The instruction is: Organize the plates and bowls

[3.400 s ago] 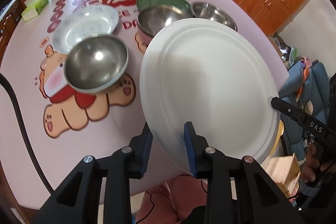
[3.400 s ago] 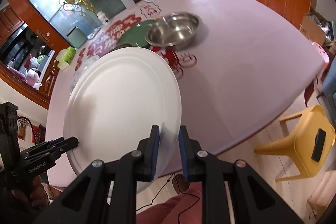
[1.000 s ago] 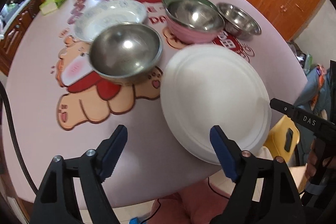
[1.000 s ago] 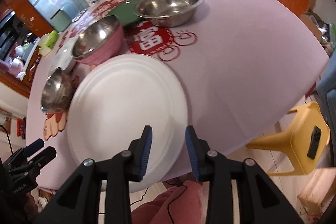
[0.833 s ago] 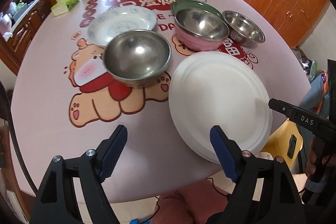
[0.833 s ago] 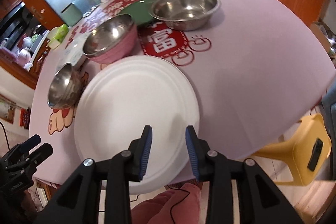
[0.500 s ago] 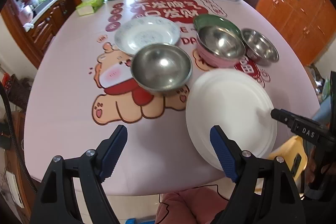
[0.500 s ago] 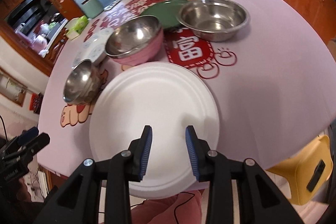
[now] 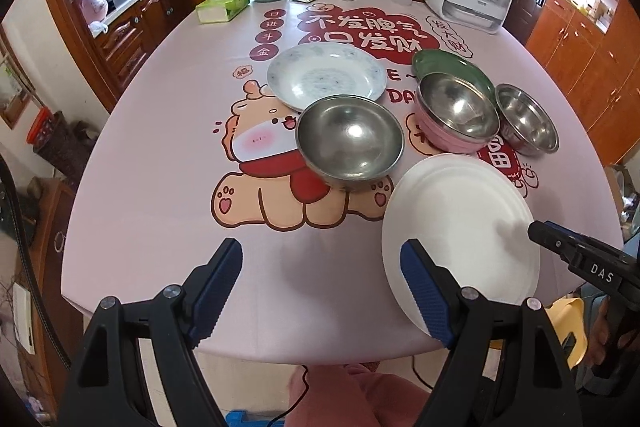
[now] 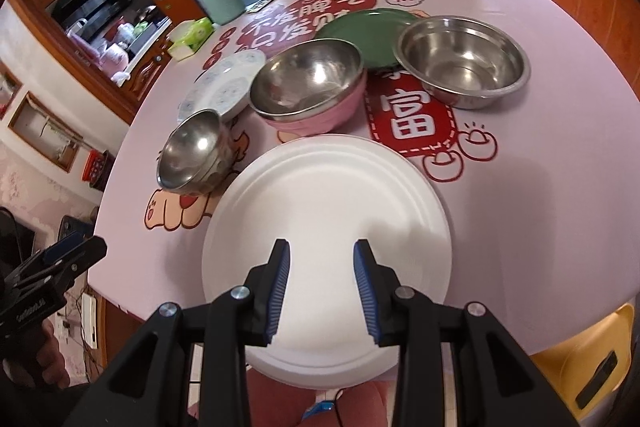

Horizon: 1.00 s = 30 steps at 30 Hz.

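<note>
Legible text on the tablecloth and gripper bodies.
The pink tablecloth (image 9: pixel 160 155) carries white Chinese characters on a red cloud patch (image 9: pixel 362 31), reading roughly "不发脾气 只发财"; small red circles (image 9: pixel 269 37) read "日进斗金"; a red square panel (image 10: pixel 412 119) shows "富". Red letters "DA" (image 9: pixel 396 95) show beside the bowls. The right gripper (image 9: pixel 600 273) body reads "DAS".

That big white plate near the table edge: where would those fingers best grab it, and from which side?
Probably the near rim of the white plate, coming in from the person's side. The plate lies flat, so only its thin rim offers a pinch, and that rim juts past the edge of the table, leaving room for one finger beneath. The open right gripper already faces it.
</note>
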{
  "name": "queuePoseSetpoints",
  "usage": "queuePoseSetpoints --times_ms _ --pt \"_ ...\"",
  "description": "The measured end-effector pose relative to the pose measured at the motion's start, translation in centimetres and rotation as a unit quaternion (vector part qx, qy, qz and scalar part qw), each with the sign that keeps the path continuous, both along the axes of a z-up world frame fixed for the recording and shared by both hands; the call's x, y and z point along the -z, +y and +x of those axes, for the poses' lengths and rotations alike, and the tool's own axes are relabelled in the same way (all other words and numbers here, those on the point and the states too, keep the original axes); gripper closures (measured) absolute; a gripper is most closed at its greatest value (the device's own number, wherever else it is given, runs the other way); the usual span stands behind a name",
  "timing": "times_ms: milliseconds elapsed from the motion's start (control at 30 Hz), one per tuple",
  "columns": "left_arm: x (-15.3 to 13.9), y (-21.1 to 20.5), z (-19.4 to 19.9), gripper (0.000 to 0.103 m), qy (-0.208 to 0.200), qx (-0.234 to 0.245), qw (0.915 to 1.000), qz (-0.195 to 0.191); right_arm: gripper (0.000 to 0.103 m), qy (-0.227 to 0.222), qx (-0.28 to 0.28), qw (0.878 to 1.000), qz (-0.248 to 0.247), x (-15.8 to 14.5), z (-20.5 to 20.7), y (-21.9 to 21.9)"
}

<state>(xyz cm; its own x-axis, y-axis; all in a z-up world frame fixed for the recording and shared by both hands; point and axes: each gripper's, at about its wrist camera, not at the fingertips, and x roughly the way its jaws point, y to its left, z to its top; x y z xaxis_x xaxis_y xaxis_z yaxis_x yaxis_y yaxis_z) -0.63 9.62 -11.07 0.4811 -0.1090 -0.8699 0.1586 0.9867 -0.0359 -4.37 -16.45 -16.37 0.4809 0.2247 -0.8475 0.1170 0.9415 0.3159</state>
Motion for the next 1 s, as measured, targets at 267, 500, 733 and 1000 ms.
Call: queuePoseSetpoints --times_ms 267,500,733,1000 --pt "-0.2 2.1 2.1 0.023 -0.001 -0.004 0.9999 -0.012 0.069 -0.01 -0.005 1.0 0.015 -1.7 1.7 1.9" --pt "-1.0 4.5 5.9 0.023 -0.001 0.016 0.9993 -0.033 0.06 -0.015 0.024 0.999 0.019 -2.6 3.9 3.8" --pt "-1.6 6.7 10.7 0.022 0.011 0.038 0.9987 -0.031 0.06 -0.015 0.042 0.999 0.026 -2.7 6.4 6.8" --pt "-1.3 8.1 16.0 0.021 0.025 0.073 0.9966 -0.03 0.06 -0.01 0.084 0.996 0.041 -2.3 9.5 8.3"
